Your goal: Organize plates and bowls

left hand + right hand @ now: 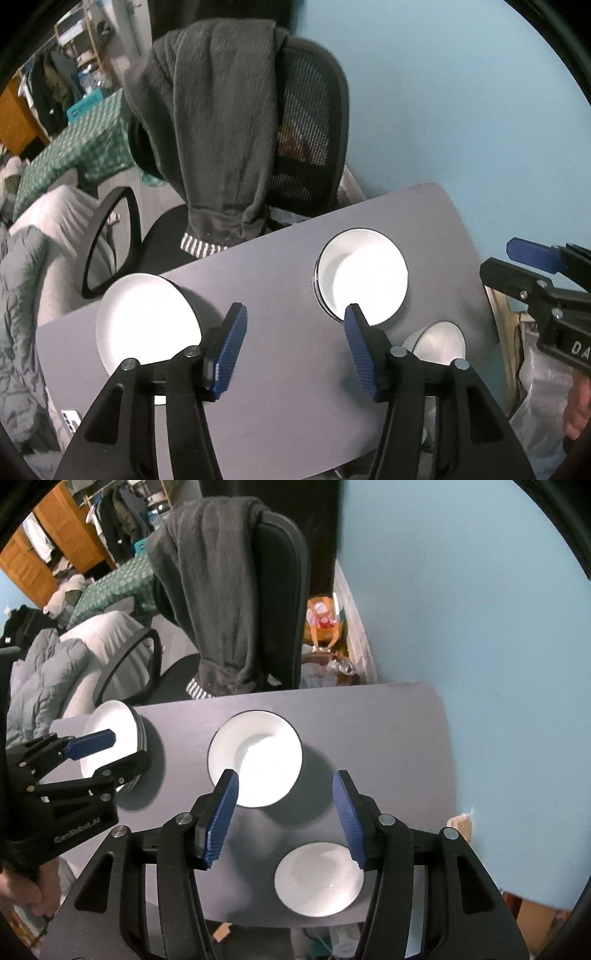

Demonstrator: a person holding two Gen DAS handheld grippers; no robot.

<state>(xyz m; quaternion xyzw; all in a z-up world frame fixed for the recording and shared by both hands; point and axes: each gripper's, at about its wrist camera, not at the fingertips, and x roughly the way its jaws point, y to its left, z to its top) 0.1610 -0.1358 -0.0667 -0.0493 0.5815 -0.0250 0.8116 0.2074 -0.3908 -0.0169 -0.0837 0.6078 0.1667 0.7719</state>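
You are holding both grippers, left [295,347] and right [286,816], half-open and empty above the table [388,738]; bowls [255,758] at 12 o'clock, probably stacked.

My counter [369,738] is smooth and matt grey. The bowls [255,757] look like glossy white ceramic. My hand-held gripper [284,819] is matt black plastic with ribbed blue pads [221,819] and metal pins. A fuzzy grey cloth [221,129] covers a mesh chair [310,122].

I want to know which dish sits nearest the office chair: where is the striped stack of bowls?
The striped stack of bowls sits at the table's far left corner in the right wrist view, beside the office chair, left of the middle dish.
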